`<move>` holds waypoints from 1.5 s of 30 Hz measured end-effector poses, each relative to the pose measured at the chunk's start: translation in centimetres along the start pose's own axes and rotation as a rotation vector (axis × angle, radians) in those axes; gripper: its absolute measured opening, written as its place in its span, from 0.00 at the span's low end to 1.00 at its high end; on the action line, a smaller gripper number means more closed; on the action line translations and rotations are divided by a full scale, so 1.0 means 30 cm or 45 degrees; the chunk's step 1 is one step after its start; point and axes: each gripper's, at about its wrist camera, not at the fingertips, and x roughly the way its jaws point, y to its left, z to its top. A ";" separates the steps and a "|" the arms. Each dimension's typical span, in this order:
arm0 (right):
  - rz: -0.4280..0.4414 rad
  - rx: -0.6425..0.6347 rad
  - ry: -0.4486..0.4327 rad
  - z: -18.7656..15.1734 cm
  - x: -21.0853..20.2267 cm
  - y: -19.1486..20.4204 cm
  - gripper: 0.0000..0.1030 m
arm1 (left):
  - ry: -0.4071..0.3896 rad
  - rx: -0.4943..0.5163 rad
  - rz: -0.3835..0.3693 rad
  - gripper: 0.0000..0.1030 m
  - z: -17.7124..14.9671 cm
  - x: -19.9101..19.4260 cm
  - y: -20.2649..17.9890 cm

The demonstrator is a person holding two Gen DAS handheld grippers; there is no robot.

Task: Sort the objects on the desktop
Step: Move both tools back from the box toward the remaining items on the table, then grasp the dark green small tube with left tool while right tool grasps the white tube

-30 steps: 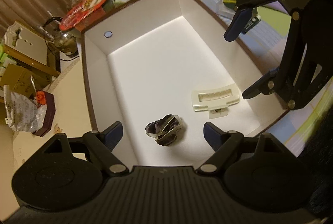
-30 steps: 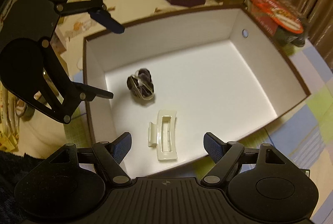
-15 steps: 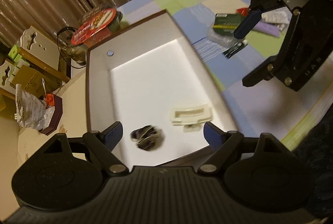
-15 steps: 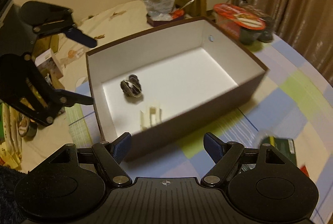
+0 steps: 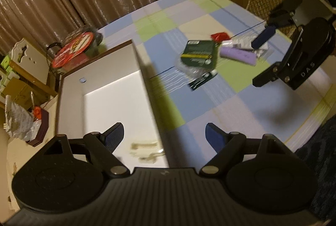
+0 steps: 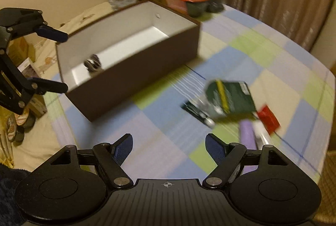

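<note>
Left claw (image 5: 163,135): my jaws stand wide apart with nothing between them; a second ago this claw hung right over the box floor, and now it sits back over the near corner, half above the checked cloth.
Right claw (image 6: 169,146): also spread and empty; it has swung off the box toward the loose pile, and the left-wrist view shows it hovering above those items.
Box (image 6: 134,81): brown outside, white inside, on the bench to the left of the pile and unmoved.
Already sorted: the cream hair clip (image 5: 145,147) lies on the box floor near the front wall, and the dark crumpled wrapper (image 6: 92,63) sits toward the near end (both blurred by my motion).
Still to sort: the green packet (image 6: 229,98), a clear wrapper under it as far as I can tell, the black slim stick (image 5: 202,79), the purple tube (image 6: 247,133) and the red sachet (image 6: 268,119), clustered and touching or overlapping each other on the bench, well apart from the box.
What changed: both claws have left the box and the view now takes in the pile.
Meaning: I judge one drop finished and the next pick starting, with the right claw nearest; the task seems under halfway.
Risk: the overlap may drag a neighbour along.
</note>
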 end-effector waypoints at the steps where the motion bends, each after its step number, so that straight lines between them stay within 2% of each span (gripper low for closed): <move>1: -0.006 0.019 0.007 -0.020 -0.009 -0.021 0.77 | -0.004 0.001 -0.004 0.80 0.011 0.008 -0.016; 11: -0.073 0.203 0.064 -0.178 -0.076 -0.230 0.77 | -0.016 0.042 -0.053 0.80 0.120 0.111 -0.168; 18: -0.121 0.299 0.071 -0.254 -0.088 -0.372 0.77 | -0.004 0.013 -0.091 0.80 0.187 0.215 -0.225; 27: -0.176 0.395 0.053 -0.274 -0.058 -0.532 0.77 | 0.014 0.114 -0.023 0.79 0.278 0.430 -0.286; 30: -0.191 0.378 0.037 -0.267 -0.036 -0.565 0.77 | 0.037 0.139 -0.025 0.77 0.305 0.495 -0.302; 34: -0.201 0.268 0.003 -0.244 0.006 -0.581 0.77 | 0.050 0.141 -0.043 0.77 0.332 0.552 -0.306; 38: -0.180 0.156 -0.007 -0.211 0.063 -0.591 0.76 | 0.076 0.101 -0.068 0.66 0.351 0.606 -0.300; 45: -0.171 0.017 0.006 -0.158 0.154 -0.592 0.76 | 0.117 0.149 -0.056 0.64 0.324 0.682 -0.306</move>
